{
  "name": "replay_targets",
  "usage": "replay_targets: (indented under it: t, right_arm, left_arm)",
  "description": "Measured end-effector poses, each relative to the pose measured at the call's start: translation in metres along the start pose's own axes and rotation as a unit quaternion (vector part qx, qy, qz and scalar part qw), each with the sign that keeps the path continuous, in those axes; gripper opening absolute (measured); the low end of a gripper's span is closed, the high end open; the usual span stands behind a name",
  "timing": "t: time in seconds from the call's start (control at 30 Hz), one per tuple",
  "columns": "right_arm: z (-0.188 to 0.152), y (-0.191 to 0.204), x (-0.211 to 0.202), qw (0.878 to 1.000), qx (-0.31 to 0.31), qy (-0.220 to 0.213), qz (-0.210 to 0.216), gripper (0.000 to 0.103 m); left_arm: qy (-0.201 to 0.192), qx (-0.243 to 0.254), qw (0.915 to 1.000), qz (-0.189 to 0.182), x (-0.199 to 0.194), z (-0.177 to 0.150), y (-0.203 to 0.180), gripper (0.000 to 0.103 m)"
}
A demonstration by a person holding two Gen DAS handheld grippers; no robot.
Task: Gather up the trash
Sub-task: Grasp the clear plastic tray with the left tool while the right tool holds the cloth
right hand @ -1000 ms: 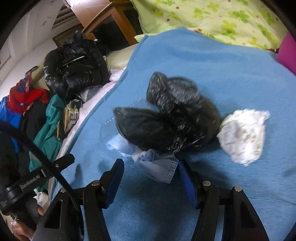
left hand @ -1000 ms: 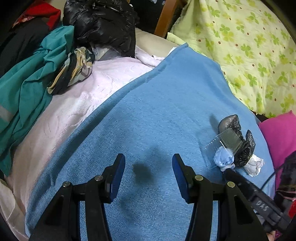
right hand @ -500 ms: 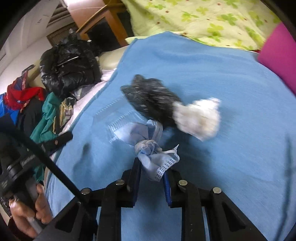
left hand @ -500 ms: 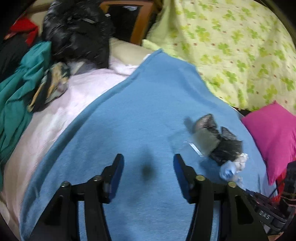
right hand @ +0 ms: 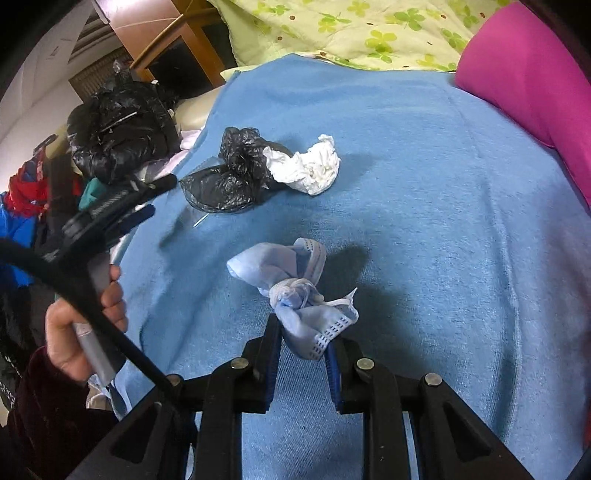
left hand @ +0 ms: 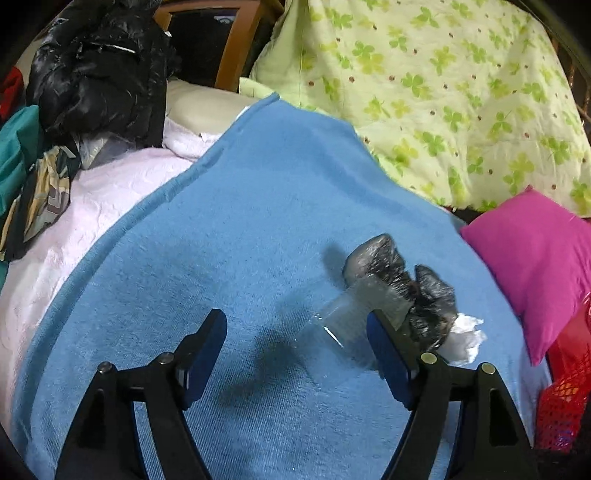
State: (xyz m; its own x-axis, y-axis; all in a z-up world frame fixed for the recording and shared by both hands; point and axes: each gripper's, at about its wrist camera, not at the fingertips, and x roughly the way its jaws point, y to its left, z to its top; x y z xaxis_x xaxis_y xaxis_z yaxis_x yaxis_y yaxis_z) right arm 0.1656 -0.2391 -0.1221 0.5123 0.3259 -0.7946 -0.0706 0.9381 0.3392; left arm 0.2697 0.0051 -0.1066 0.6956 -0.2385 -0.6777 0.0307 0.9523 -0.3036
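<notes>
The right tongs [right hand: 301,341] are clenched on a crumpled blue face mask [right hand: 295,291], held just above the blue blanket [right hand: 424,221]. The left tongs [left hand: 295,339] hang released over the blanket. A black plastic bag [right hand: 232,173] and a white tissue wad [right hand: 310,166], touching each other, lie beyond.

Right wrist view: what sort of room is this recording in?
Most likely a bedroom: trash lies on a blue blanket spread over a bed, with a clover-print quilt and pink pillow behind, clothes piled alongside.
</notes>
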Motion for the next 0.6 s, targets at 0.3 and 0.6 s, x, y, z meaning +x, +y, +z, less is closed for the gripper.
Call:
replay_targets:
  t: [0.3,0.6]
  right_arm:
    - [0.010,-0.014,-0.006,1.000,0.030,-0.005,0.000,0.027]
    - [0.019,-0.030,-0.016,0.997,0.070,0.000,0.024,0.051]
  left_arm:
    - [0.052,0.099,0.9937,-0.010,0.004,-0.026,-0.041,0.078]
    - [0.070,0.066,0.9942,-0.048,-0.033,-0.043,-0.043,0.078]
